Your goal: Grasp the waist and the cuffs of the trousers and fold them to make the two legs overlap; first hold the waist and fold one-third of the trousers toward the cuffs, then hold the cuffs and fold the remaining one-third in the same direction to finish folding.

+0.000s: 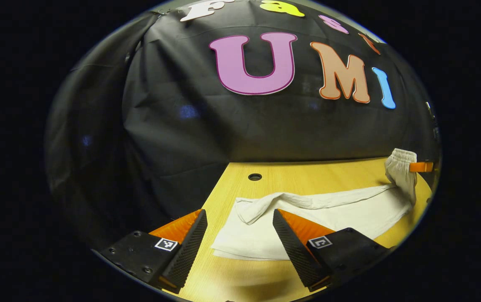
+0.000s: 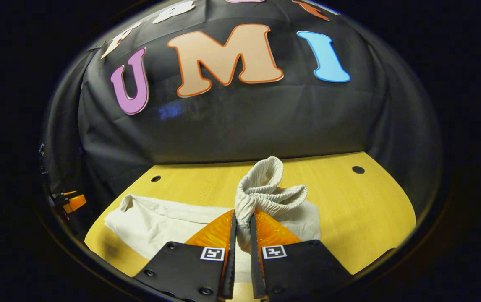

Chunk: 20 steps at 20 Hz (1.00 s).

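Cream trousers [image 1: 307, 218] lie across the yellow wooden table [image 1: 328, 176], legs stacked, cuffs toward my left gripper. My left gripper [image 1: 240, 218] hovers open above the cuff end, nothing between its fingers. In the right gripper view the gathered elastic waist [image 2: 265, 188] bunches up between the fingers, and my right gripper [image 2: 242, 222] is shut on it, lifting it off the table. The legs [image 2: 156, 226] trail away to the left on the tabletop. In the left gripper view the lifted waist [image 1: 402, 167] hangs at the far right with the right gripper [image 1: 421, 167] beside it.
Black cloth walls close the booth behind and to the sides. The table has small round holes [image 1: 254, 176] near its back edge [image 2: 358, 169]. The left gripper [image 2: 70, 202] shows at the far left of the right gripper view.
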Tool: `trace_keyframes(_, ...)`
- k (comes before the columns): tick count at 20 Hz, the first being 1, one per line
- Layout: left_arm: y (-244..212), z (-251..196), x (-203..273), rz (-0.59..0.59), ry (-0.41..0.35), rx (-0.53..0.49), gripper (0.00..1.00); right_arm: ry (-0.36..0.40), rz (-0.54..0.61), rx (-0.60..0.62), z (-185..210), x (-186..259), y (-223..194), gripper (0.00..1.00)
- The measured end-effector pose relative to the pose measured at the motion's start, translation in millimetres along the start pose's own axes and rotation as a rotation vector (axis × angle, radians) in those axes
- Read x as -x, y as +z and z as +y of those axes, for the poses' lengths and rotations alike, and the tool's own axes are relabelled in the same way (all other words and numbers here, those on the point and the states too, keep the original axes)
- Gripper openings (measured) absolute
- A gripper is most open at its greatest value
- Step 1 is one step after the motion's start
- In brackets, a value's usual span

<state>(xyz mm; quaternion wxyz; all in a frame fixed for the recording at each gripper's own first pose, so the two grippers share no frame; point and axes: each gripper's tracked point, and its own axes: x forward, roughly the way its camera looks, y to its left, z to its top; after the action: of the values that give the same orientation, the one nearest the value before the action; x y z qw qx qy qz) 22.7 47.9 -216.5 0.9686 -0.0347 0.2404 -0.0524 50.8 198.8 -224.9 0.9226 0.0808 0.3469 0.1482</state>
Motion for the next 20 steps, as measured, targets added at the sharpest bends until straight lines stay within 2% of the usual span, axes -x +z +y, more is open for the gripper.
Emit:
trace_keyframes(1,-2.9,1.6,-2.4,0.007,-0.002,0.003,0.96,0.005,0.020,0.017,4.7,-2.7,-9.7,0.18)
trace_keyframes(6,-22.3,9.1,-16.9,0.047,-0.015,0.021,0.96,0.019,0.106,0.090,21.2,-4.3,-56.3,0.20)
trace_keyframes(8,-31.2,11.3,-24.4,0.068,-0.026,0.033,0.97,0.068,0.139,0.092,33.9,-1.8,-68.1,0.27)
trace_keyframes(9,-36.3,12.2,-28.0,0.079,-0.028,0.039,0.97,0.090,0.138,0.095,42.9,4.0,-72.4,0.36)
trace_keyframes(13,-60.2,19.6,-46.5,0.128,-0.033,0.065,0.97,0.110,0.128,0.116,56.5,13.0,-76.6,0.99)
trace_keyframes(15,-75.1,23.3,-55.8,0.158,-0.036,0.080,0.97,0.096,0.139,0.126,54.2,15.8,-80.1,0.94)
trace_keyframes(17,-90.1,25.2,-65.3,0.194,-0.038,0.097,0.97,0.083,0.143,0.141,51.6,19.4,-80.4,0.98)
trace_keyframes(18,-97.9,25.9,-68.5,0.211,-0.039,0.109,0.97,0.077,0.143,0.147,49.9,21.2,-80.6,0.94)
trace_keyframes(20,-112.2,29.1,-75.5,0.246,-0.035,0.131,0.98,0.064,0.144,0.159,47.6,24.9,-81.4,0.98)
